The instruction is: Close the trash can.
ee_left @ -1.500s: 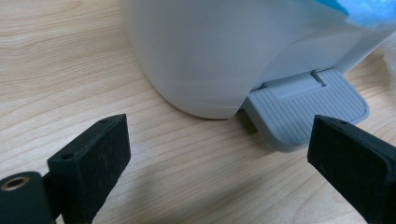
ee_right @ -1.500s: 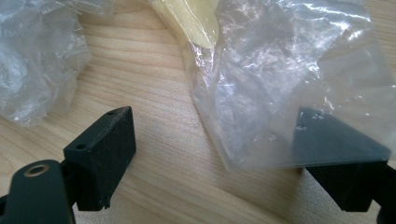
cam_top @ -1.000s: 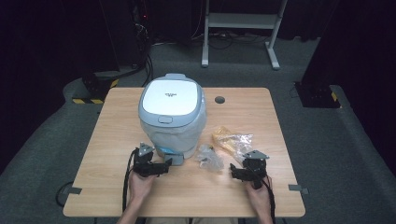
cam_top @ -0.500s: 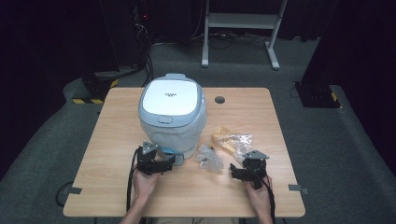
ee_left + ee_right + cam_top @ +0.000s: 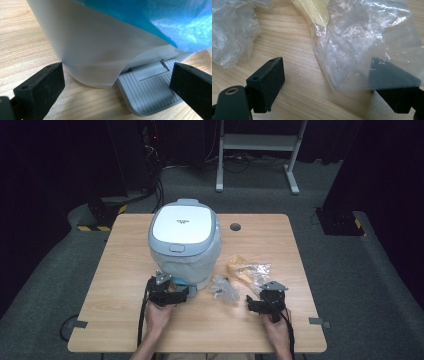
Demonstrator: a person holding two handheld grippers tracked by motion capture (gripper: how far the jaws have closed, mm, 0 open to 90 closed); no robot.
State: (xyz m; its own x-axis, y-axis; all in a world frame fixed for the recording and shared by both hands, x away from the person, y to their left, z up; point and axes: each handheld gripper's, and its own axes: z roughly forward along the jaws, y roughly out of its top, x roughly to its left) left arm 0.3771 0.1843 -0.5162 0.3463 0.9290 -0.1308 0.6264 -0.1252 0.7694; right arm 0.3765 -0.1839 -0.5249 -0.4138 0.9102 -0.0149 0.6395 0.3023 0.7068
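Near the front edge of the wooden table I hold my left gripper with its jaws spread wide, just before the grey foot pedal at the base of the white pedal bin, which stands left of the table's middle. My right gripper sits toward the front right, jaws spread too, one of them under the edge of a clear plastic bag. A crumpled clear bag lies between my grippers, a yellowish bag just behind.
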